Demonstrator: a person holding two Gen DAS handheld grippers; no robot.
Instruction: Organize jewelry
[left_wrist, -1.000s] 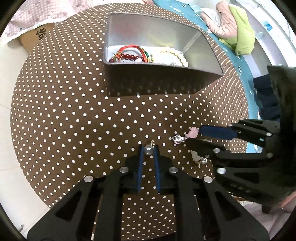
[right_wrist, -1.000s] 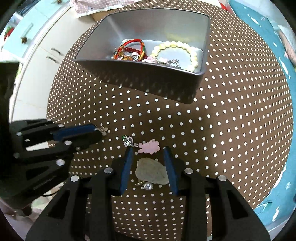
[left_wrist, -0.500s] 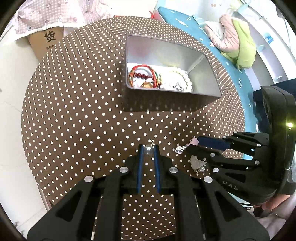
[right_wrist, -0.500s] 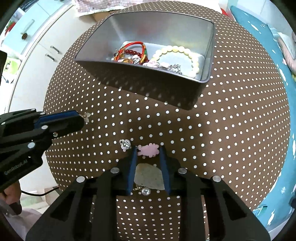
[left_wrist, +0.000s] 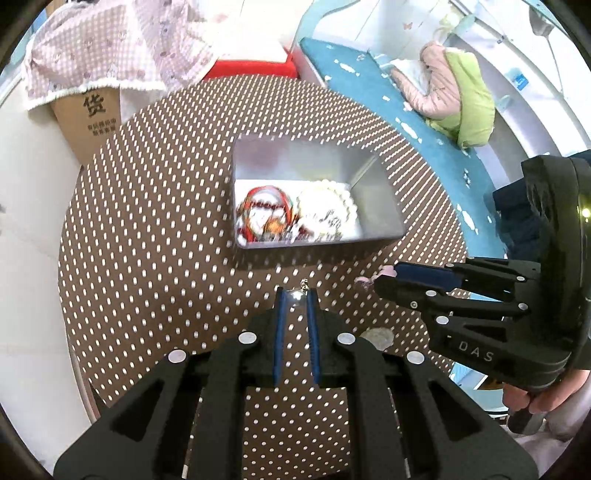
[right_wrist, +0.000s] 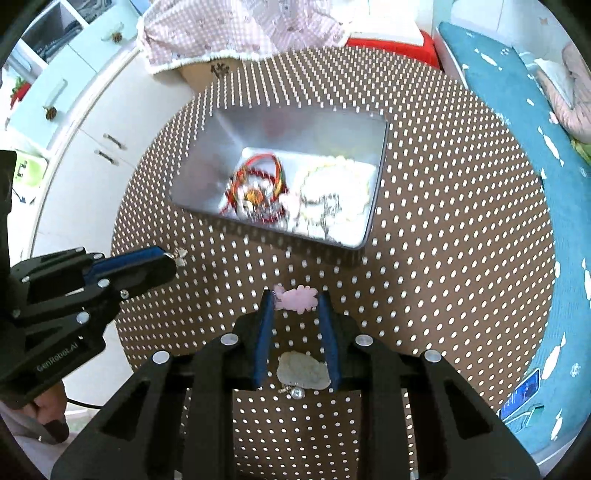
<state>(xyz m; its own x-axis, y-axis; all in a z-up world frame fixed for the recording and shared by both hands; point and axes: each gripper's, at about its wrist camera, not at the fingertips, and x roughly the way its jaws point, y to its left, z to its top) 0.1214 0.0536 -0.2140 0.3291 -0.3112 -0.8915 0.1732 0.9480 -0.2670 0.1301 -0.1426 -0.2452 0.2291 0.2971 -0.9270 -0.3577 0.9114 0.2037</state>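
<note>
I see a round table (left_wrist: 147, 229) with a brown cloth full of white dots, and near its middle stands a grey metal tin (left_wrist: 373, 206) with no lid. In the left wrist view the tin is at about 12 o'clock from my left gripper (left_wrist: 295, 295), and in the right wrist view it is at about 12 o'clock from my right gripper (right_wrist: 295, 301). The pictures are a little blurred there, but I can read the contents. On the left part of the tin floor lies a bundle of red bracelets (right_wrist: 258, 177) with some green and orange threads. Beside it, on the right part, lies a ring of pale cream beads (right_wrist: 334, 184). Small silver pieces sit between them at the near wall; I cannot tell what they are.

My left gripper is nearly closed, with only a narrow gap, and a small silver bead charm (left_wrist: 296, 294) is pinched between the blue pads at the very tip. A tiny clasp stands out in front of it.

My right gripper is closed to a medium gap and holds a pink flat charm (right_wrist: 297, 298) between its tips. The charm lies crosswise and its left end passes beyond the left finger.

On the cloth, at 6 o'clock from the pink charm and between the fingers of the right gripper, lies a pale, whitish leaf-shaped pendant (right_wrist: 303, 374) with a small silver ball at its near edge.
</note>
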